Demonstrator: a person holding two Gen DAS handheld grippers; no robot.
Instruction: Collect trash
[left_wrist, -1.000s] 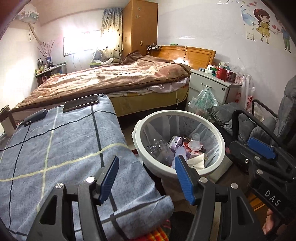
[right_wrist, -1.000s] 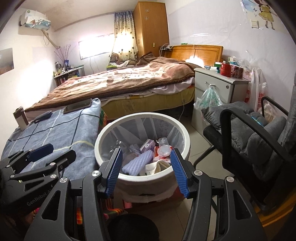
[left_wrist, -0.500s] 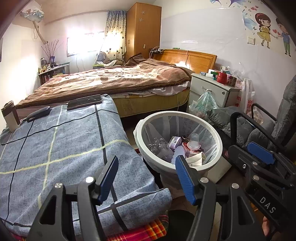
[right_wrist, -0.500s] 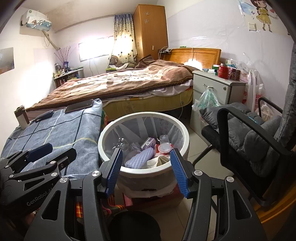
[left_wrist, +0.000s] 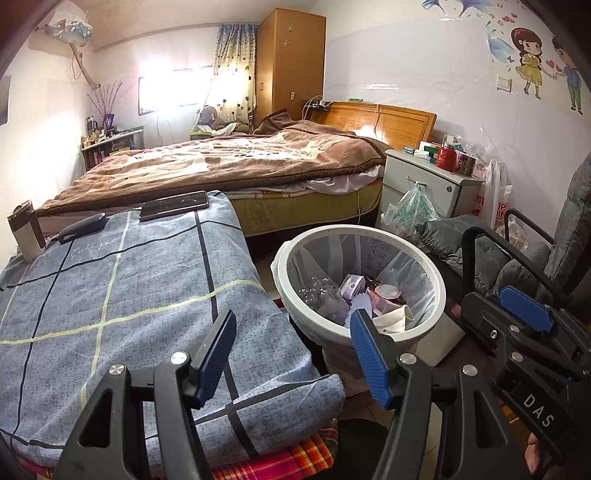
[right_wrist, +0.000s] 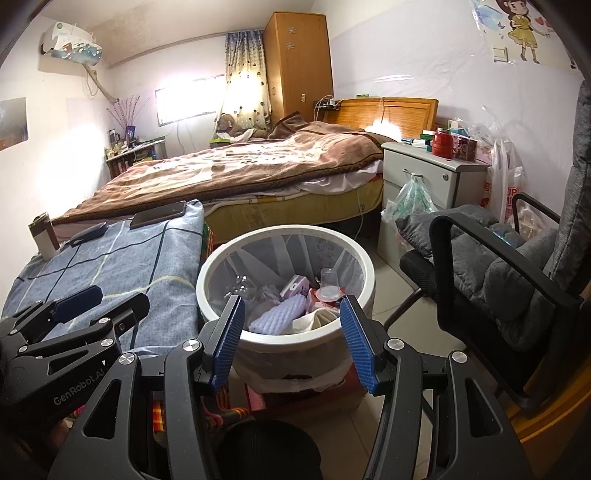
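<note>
We hold both grippers wide and empty, the right gripper (right_wrist: 291, 338) nearer and squarely facing the white trash bin (right_wrist: 286, 338) at frame centre, while our left gripper (left_wrist: 293, 356) has it off to the right.

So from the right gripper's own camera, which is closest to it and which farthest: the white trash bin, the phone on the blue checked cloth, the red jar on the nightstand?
Seen from the right gripper:
1. White trash bin, just ahead of the fingers, centre.
2. Phone, at the far edge of the blue checked cloth, to the left.
3. Red jar, on the nightstand by the bed, to the right and farthest back.
</note>
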